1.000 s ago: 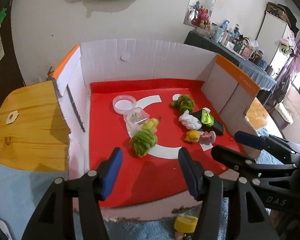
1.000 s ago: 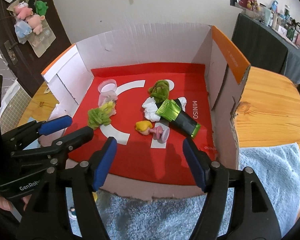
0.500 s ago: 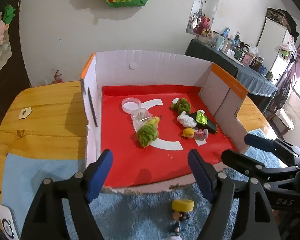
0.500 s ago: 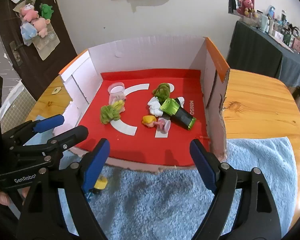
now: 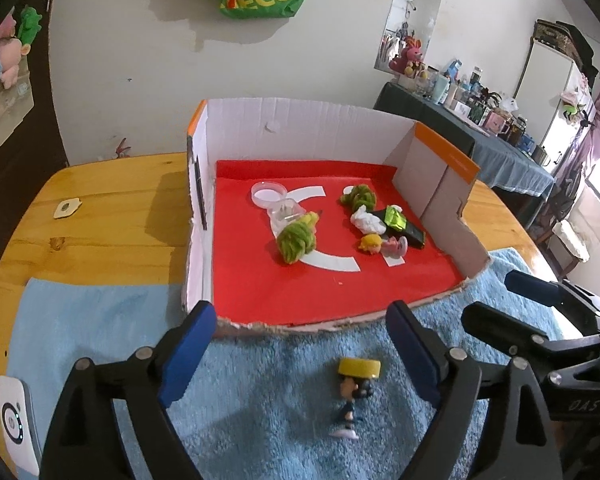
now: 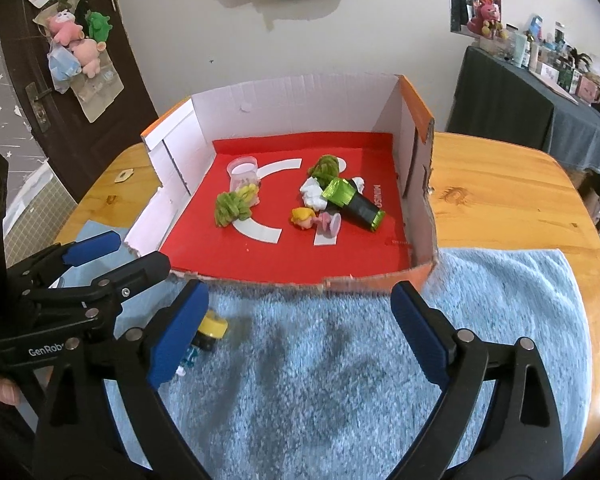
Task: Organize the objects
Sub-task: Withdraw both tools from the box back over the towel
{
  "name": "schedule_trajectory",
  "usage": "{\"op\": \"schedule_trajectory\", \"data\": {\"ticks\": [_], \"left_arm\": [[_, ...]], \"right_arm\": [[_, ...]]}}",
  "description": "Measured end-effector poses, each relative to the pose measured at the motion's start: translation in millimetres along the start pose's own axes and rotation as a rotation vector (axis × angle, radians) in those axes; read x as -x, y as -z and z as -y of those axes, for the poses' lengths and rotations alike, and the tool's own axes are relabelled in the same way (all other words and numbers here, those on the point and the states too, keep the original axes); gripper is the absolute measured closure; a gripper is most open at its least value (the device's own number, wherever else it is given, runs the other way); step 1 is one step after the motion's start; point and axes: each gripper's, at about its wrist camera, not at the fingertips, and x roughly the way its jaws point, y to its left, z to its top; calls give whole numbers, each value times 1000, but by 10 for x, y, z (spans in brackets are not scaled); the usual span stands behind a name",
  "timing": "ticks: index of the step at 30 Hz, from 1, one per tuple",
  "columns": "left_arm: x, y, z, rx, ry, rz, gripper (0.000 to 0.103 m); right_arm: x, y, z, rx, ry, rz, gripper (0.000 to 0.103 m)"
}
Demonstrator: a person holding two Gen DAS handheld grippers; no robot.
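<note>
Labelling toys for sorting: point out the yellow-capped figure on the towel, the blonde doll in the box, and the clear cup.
yellow-capped figure point(image 5: 359, 367): left wrist view, on its cap.
blonde doll point(image 6: 302, 217): right wrist view, on its hair.
clear cup point(image 6: 242, 174): right wrist view, on its side.

A cardboard box point(image 5: 300, 136) sits toward the table's point(image 5: 112, 216) far edge, its open near side resting on a towel point(image 5: 260, 400) that covers the near edge. Inside, a lidless cup point(image 5: 286, 214) and yarn bundle point(image 5: 296, 238) lie left; a tube point(image 5: 404, 226) and small figure point(image 5: 382, 245) lie right. Another figurine point(image 5: 354, 394) stands on the towel before the box's near edge.
</note>
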Motion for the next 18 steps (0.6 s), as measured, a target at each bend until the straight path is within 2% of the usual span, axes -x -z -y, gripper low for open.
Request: {"op": "schedule_trajectory", "data": {"ticks": [18], "left_arm": [[143, 400, 53, 10, -6, -20, 14]], "right_arm": [[131, 385, 50, -23, 8, -14, 9]]}}
